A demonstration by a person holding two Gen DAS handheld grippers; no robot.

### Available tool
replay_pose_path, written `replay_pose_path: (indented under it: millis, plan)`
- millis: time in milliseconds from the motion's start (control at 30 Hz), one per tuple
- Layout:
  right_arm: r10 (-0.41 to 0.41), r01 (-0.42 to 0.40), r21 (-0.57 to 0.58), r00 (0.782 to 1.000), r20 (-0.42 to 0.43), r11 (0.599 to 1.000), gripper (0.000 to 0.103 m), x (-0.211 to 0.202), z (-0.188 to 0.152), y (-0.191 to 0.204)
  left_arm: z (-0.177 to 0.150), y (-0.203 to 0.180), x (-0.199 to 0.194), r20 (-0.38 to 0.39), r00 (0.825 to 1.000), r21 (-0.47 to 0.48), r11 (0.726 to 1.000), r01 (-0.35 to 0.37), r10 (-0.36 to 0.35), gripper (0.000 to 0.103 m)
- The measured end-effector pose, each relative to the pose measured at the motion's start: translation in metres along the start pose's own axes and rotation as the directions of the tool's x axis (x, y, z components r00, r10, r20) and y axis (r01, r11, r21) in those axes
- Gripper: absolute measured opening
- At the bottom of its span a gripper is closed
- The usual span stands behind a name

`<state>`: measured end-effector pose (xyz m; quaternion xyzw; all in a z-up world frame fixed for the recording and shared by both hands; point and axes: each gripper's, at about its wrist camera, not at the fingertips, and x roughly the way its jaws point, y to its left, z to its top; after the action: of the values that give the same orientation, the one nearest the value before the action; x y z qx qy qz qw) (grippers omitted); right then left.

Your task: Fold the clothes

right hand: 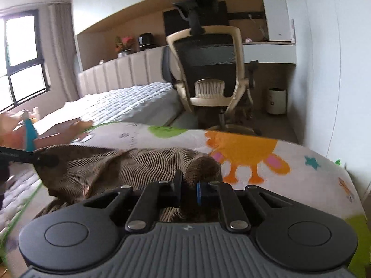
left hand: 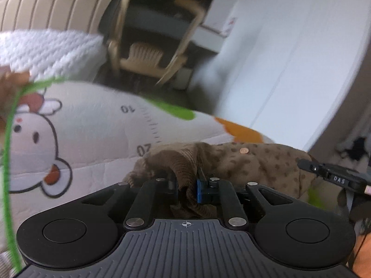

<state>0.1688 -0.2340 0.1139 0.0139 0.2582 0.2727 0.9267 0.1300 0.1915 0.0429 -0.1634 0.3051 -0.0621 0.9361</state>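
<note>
A brown corduroy garment (right hand: 129, 164), dotted on its reverse, lies on a cream cartoon-print blanket (right hand: 301, 169) with orange and green figures.
</note>
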Motion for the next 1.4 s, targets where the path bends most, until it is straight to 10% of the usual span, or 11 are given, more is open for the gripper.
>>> replay_pose_path:
  millis: [167, 233, 400, 567, 767, 833, 933, 1133, 1267, 1400]
  plan:
    - [-0.029, 0.030, 0.001, 0.988, -0.150, 1.000, 0.020, -0.007, -0.054, 0.003, -0.037, 0.000, -0.023, -0.067, 0.997, -0.002, 0.999, 0.046, -0.046, 0.021]
    - [-0.053, 0.057, 0.015, 0.980, -0.193, 0.998, 0.032, -0.006, -0.068, -0.002, -0.050, 0.006, -0.022, -0.106, 0.992, -0.018, 0.998, 0.059, -0.061, 0.042]
    - [-0.030, 0.045, 0.154, 0.995, -0.094, 0.987, 0.062, -0.019, -0.038, -0.033, -0.080, 0.022, -0.018, -0.201, 0.974, -0.059, 0.994, 0.090, -0.100, 0.067]
    - [0.074, -0.059, 0.272, 0.996, -0.046, 0.961, 0.071, 0.016, -0.007, -0.051, -0.030, 0.036, -0.011, -0.081, 0.984, -0.134, 0.980, 0.147, -0.159, 0.089]
    - [0.263, -0.142, 0.452, 0.941, -0.215, 0.881, 0.075, 0.117, -0.002, -0.062, -0.009, 0.054, 0.071, -0.172, 0.951, -0.312, 0.930, 0.194, -0.256, 0.093]
    - [0.253, -0.152, 0.468, 0.954, -0.162, 0.871, 0.074, 0.129, 0.011, -0.064, 0.004, 0.059, 0.088, -0.155, 0.958, -0.337, 0.925, 0.177, -0.240, 0.092]
    - [0.144, -0.116, 0.375, 0.989, -0.047, 0.920, 0.074, 0.120, 0.030, -0.062, 0.026, 0.062, 0.096, -0.097, 0.976, -0.326, 0.932, 0.155, -0.196, 0.091]
    - [-0.033, 0.034, 0.192, 0.999, -0.005, 0.981, 0.075, 0.084, 0.029, -0.047, 0.030, 0.039, 0.053, -0.025, 0.998, 0.035, 0.998, -0.054, 0.055, 0.093]
    - [0.023, -0.027, 0.152, 0.999, 0.031, 0.988, 0.075, 0.094, 0.030, -0.017, 0.013, 0.019, 0.055, 0.003, 1.000, 0.108, 0.994, 0.020, -0.021, 0.095]
    - [-0.008, 0.001, -0.070, 0.994, -0.110, 0.998, 0.076, 0.123, 0.003, 0.020, -0.015, 0.000, 0.081, -0.062, 0.991, 0.106, 0.987, 0.125, -0.119, 0.096]
